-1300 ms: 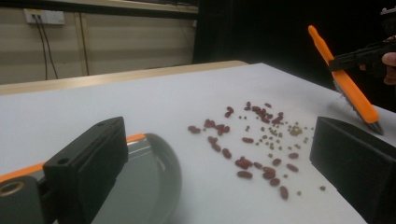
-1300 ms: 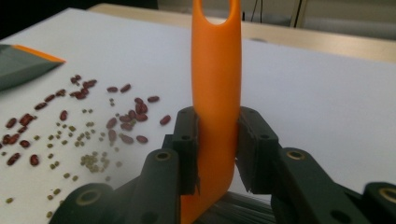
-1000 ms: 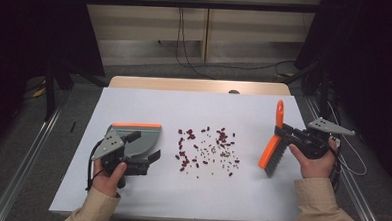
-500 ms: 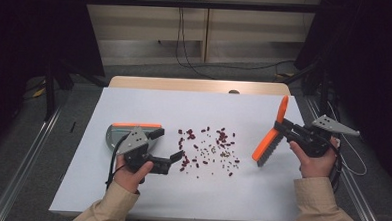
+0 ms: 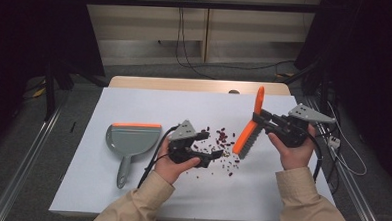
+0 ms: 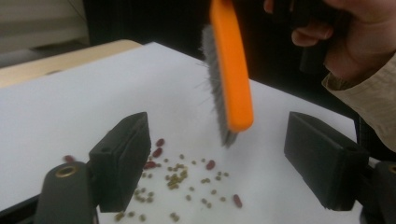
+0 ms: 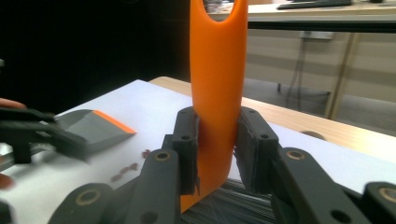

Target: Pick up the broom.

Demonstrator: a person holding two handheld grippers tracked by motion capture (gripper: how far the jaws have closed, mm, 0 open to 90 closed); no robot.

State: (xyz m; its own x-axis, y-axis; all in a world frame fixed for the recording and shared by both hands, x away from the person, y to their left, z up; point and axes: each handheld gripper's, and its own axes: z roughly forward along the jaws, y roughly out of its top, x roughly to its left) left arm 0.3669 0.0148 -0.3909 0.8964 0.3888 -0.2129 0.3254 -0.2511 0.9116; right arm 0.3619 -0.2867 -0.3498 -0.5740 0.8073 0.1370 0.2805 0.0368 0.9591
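The brush [image 5: 248, 133] is clamped in the right gripper [image 5: 269, 119] beside the scattered beans [image 5: 222, 141]. The left gripper [image 5: 215, 155], its jaws just narrowed on nothing, is held apart from the dustpan [image 5: 131, 137]. Sweeping appears imminent; the pan must first be grasped.

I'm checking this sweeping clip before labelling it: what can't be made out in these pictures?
- Brush bristles: right gripper view, mostly hidden behind the right gripper clamped on the handle.
- Beans: high view, too small to count or sort; some lie under the left gripper.
- Dustpan: right gripper view, partly covered by the blurred left gripper.
- Brush handle top: left gripper view, cut off by the upper edge.
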